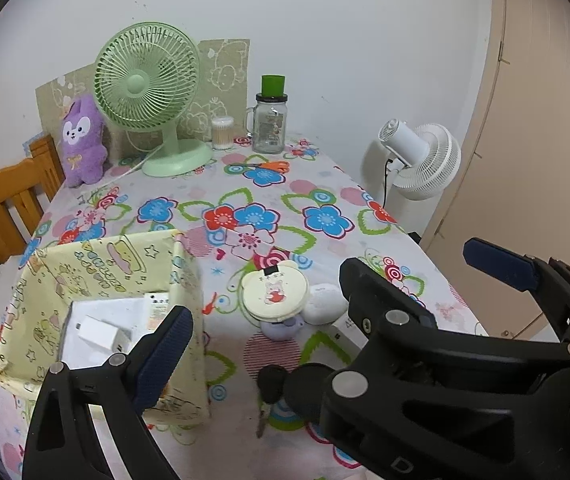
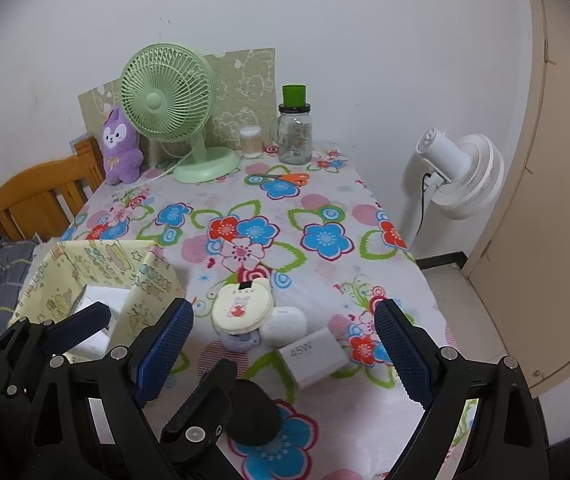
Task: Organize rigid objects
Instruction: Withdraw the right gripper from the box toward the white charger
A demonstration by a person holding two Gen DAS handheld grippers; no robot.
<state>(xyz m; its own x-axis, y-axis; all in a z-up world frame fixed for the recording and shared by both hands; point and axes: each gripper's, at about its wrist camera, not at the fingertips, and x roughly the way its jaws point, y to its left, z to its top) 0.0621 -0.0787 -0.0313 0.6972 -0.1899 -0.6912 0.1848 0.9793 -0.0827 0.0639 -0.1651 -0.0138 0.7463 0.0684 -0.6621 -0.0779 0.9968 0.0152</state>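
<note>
Both tongs stand wide open and hold nothing. The right tongs hover above the near part of the worktop, over the white 45W charger. The left tongs hang at the near left beside the yellow box, which contains white items. The round cream case, the white pebble-shaped case and the black key lie near the charger.
</note>
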